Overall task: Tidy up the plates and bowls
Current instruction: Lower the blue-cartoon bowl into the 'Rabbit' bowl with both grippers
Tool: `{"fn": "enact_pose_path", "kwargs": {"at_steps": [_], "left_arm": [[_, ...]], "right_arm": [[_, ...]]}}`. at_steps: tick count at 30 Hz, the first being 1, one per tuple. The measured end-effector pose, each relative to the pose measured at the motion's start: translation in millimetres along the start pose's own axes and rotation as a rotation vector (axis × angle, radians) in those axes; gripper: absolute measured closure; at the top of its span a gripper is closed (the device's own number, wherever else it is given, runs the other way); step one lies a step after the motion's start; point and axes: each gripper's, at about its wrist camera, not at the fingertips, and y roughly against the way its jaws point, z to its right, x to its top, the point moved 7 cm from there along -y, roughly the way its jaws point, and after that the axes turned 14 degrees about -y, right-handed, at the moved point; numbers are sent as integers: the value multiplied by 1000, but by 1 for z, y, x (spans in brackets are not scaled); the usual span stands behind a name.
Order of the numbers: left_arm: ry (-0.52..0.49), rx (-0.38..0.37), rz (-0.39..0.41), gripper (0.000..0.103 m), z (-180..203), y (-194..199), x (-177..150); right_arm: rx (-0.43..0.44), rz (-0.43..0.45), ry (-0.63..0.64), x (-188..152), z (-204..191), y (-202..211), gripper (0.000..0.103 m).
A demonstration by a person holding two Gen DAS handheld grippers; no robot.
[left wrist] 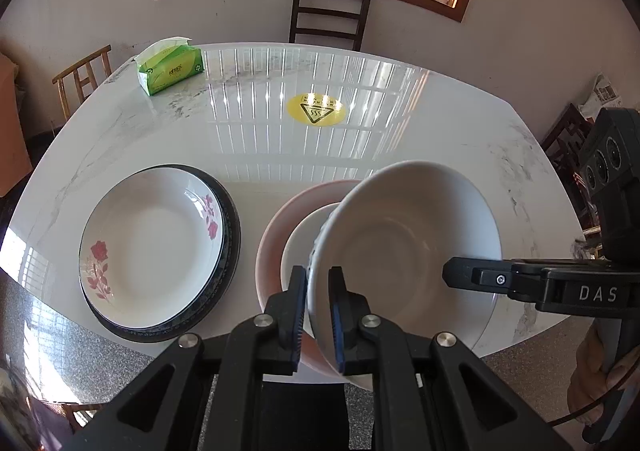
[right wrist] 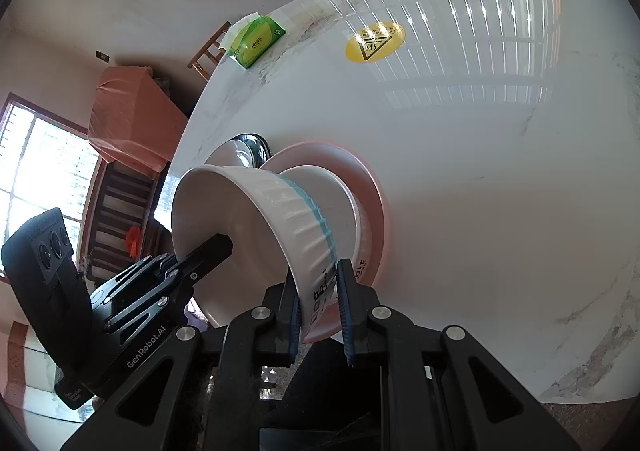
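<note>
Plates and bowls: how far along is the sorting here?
Done: the rose plate sits stacked on a dark-rimmed plate. In hand: both tongs, left and right, grip the ribbed bowl above a smaller white bowl in the pink bowl. Left: nesting it.

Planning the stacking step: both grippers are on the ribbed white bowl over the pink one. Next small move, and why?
Probably lower it straight down. The ribbed white bowl is pinched at its rim by both the left gripper and the right gripper, tilted above the smaller white bowl nested in the pink bowl, so it looks ready to seat.
</note>
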Motion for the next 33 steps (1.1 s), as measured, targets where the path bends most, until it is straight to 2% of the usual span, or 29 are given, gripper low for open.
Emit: {"fn": "enact_pose_path", "kwargs": {"at_steps": [7, 17, 24, 30, 33], "left_arm": [[5, 0, -11, 91, -2, -4, 0], [14, 10, -12, 88, -9, -7, -2], [19, 16, 16, 87, -13, -2, -3], [1, 21, 12, 87, -10, -4, -7], [7, 9, 12, 86, -12, -5, -10]], "right_arm": [[-11, -13, -10, 3, 1, -1, 87], [-21, 12, -7, 6, 2, 1, 86], [-27, 43, 48, 1, -4, 7, 84], [-69, 65, 112, -5, -8, 6, 84], [-49, 69, 111, -5, -8, 8, 84]]}}
